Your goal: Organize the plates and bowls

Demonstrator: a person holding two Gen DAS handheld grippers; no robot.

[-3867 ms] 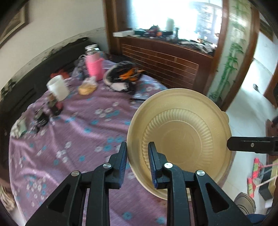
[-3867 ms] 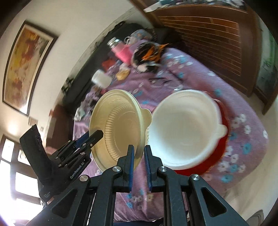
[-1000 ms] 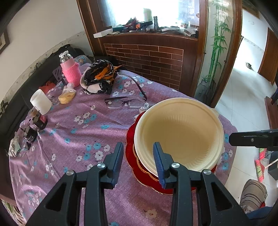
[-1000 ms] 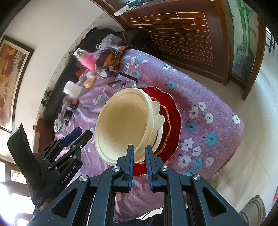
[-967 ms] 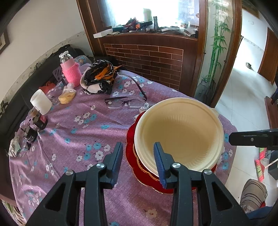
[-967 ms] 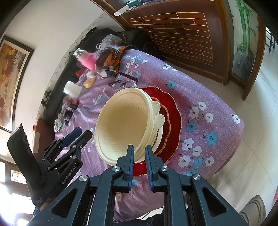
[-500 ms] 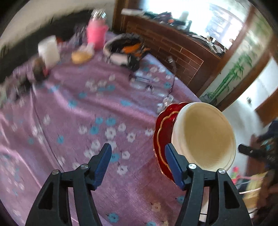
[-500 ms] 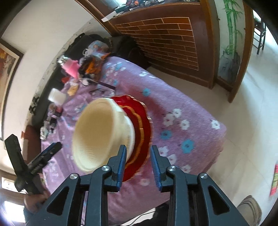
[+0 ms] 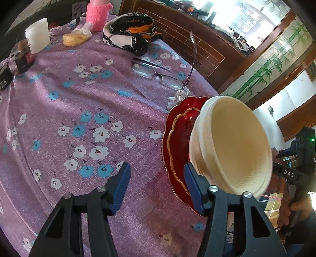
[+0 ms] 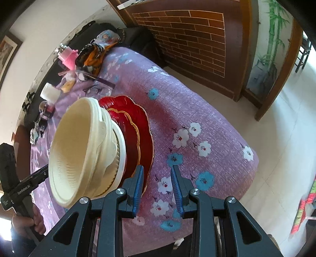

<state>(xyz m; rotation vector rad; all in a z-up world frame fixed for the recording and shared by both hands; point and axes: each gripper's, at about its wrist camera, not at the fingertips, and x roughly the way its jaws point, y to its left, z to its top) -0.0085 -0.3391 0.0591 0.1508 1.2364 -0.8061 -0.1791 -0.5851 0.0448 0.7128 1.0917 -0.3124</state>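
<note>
Nested cream bowls sit on two stacked red plates with gold rims, near the edge of the table. My left gripper hovers low at the stack's left side. Its jaws are closing, with only tablecloth and a sliver of the plates' rim in the gap. From the other side the stack shows as the cream bowls over a white bowl on the red plates. My right gripper is open over the cloth, its left finger close beside the plates' rim.
Eyeglasses, a black and orange scarf, a white cup, a pink bottle and a yellow bag lie further back. The table drops off to tiled floor. A person's hand holds the left gripper.
Both grippers have let go of the top cream bowl, which now rests in the stack. They dropped lower and swung out to opposite sides of the red plates, jaws wider than before.
</note>
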